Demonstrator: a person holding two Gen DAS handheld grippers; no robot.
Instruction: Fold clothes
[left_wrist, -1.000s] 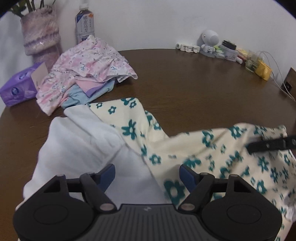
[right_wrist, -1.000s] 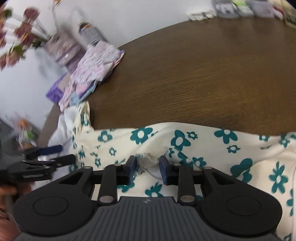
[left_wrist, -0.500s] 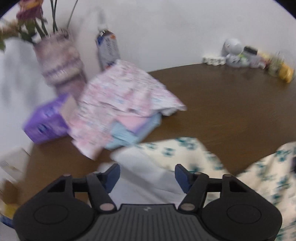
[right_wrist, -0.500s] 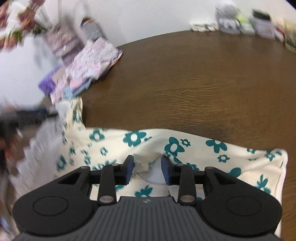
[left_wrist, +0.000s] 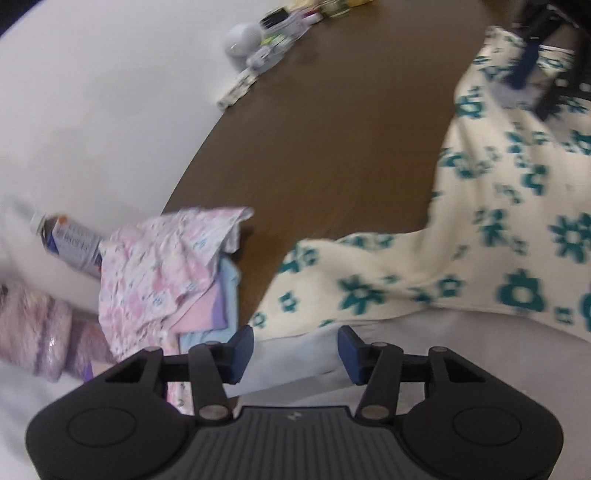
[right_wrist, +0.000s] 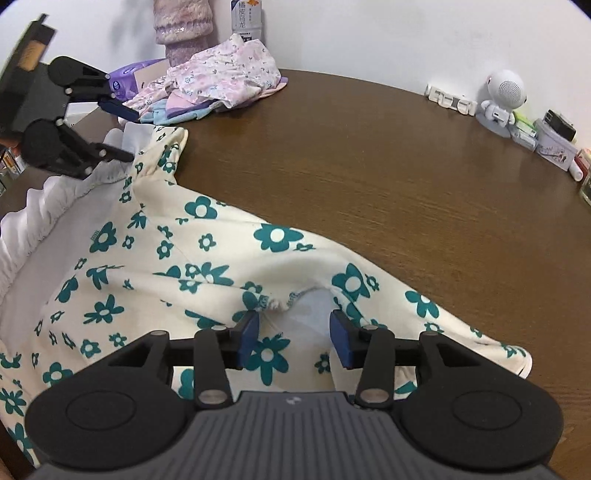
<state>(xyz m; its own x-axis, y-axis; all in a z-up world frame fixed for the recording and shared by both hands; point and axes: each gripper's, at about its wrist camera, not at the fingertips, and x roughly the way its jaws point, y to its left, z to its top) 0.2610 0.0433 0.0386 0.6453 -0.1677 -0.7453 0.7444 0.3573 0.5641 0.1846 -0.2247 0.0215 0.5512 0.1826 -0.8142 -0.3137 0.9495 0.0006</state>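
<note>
You are working on a cream garment with teal flowers (right_wrist: 207, 266), which is lying spread and rumpled across the near part of the brown table (right_wrist: 369, 155), its white lining (right_wrist: 33, 254) showing along the left edge; it is not lying in any tidy folded shape, so folding it is what seems to be left. Behind it, by the wall, a pile of pink and blue clothes (right_wrist: 218, 85) is sitting loosely stacked, and you cannot judge from here whether those are finished folds or waiting their turn. Your right claw (right_wrist: 293, 338) is standing wide open over a gathered edge of the flowered garment, gripping nothing. Your left claw (left_wrist: 295, 354) is also gaping, with the white lining lying between and under its fingers but not pinched; in the right wrist view it is hovering at the garment's far left corner (right_wrist: 122, 129). The left wrist view is badly blurred and tilted, so the print and the lining's edge are hard to read there. The near side of the garment is being hidden by both claw bodies, and its left end is running out of view. Which kind of garment it is you cannot tell.
</note>
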